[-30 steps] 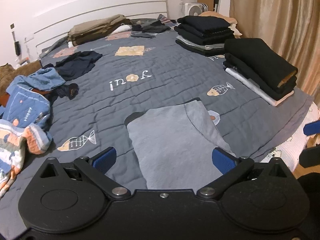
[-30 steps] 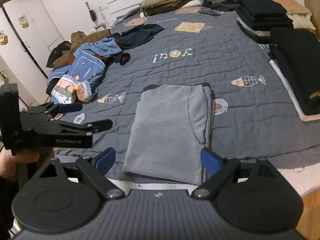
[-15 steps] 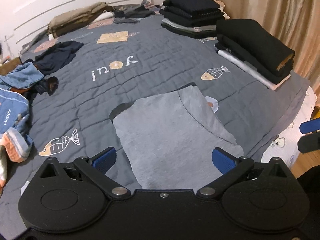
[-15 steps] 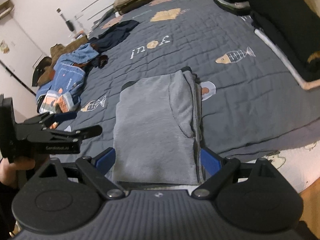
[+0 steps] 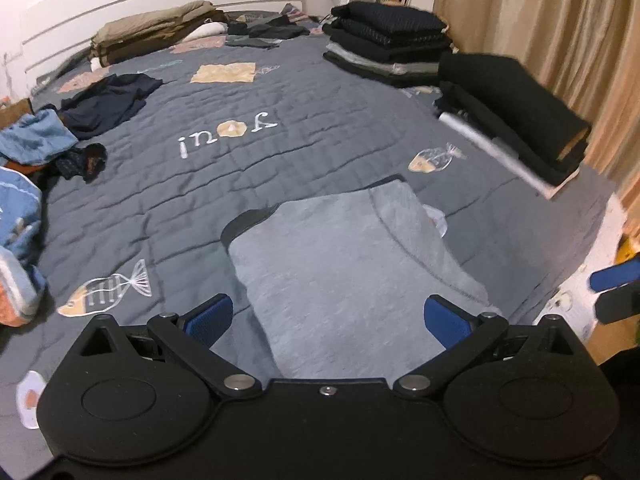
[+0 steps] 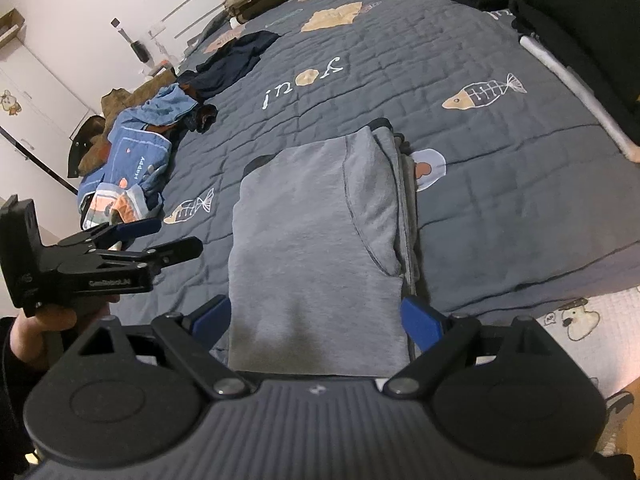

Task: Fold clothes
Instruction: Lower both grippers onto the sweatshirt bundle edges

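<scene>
A grey garment (image 5: 340,272) (image 6: 320,256) lies folded lengthwise into a long rectangle near the front edge of the bed, with a dark collar showing at its far end. My left gripper (image 5: 328,320) hovers open above its near left part, blue pads wide apart, nothing between them. In the right wrist view the left gripper (image 6: 168,240) appears held in a hand at the left. My right gripper (image 6: 316,320) stands open over the garment's near end, the pads apart on either side of the cloth and clear of it.
The garment rests on a grey quilt (image 5: 300,92) with fish prints. Stacks of folded dark clothes (image 5: 508,112) (image 5: 384,36) line the right side. Unfolded blue and dark clothes (image 6: 136,152) lie at the left. Folded khaki items (image 5: 152,36) sit by the headboard. Curtains (image 5: 560,28) hang at right.
Both grippers have sunk and moved closer to the grey garment, which fills more of each view. The right gripper has rolled, so the bed looks tilted. Jaws stayed open.
</scene>
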{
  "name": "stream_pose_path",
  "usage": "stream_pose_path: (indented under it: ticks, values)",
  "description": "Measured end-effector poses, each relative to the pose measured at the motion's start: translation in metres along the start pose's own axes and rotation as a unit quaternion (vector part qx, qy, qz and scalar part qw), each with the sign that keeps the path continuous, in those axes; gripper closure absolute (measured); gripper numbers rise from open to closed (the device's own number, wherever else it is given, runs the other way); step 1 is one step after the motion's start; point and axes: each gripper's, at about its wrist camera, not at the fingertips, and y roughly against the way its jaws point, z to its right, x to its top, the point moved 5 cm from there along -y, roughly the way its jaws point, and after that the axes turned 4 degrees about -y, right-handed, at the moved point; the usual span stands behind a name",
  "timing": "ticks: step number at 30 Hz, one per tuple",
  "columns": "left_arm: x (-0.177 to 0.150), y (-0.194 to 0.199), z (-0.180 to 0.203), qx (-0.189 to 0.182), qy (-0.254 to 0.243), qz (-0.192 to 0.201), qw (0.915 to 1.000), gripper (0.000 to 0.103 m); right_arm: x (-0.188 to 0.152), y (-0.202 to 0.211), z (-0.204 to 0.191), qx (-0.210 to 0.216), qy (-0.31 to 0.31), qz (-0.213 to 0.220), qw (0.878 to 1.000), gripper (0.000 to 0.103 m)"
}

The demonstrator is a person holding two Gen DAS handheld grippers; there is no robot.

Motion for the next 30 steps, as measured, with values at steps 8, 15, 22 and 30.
stream_pose_path:
  ticks: [8, 15, 22, 30]
  values:
    - [-0.012, -0.019, -0.043, -0.035, 0.045, 0.008, 0.9983, 0.000, 0.004, -0.030, 0.024, 0.026, -0.036, -0.016, 0.999, 0.011]
    - [-0.022, -0.050, -0.081, -0.086, 0.110, 0.008, 0.9902, 0.000, 0.003, -0.061, 0.037, 0.051, -0.062, -0.032, 0.996, 0.011]
    - [-0.024, -0.090, -0.098, -0.176, 0.166, 0.007, 0.9703, 0.001, 0.000, -0.080, 0.053, 0.065, -0.072, -0.046, 0.994, 0.011]
    - [-0.025, -0.137, -0.110, -0.206, 0.208, -0.004, 0.9560, 0.002, 0.000, -0.087, 0.077, 0.065, -0.097, -0.043, 0.992, 0.011]
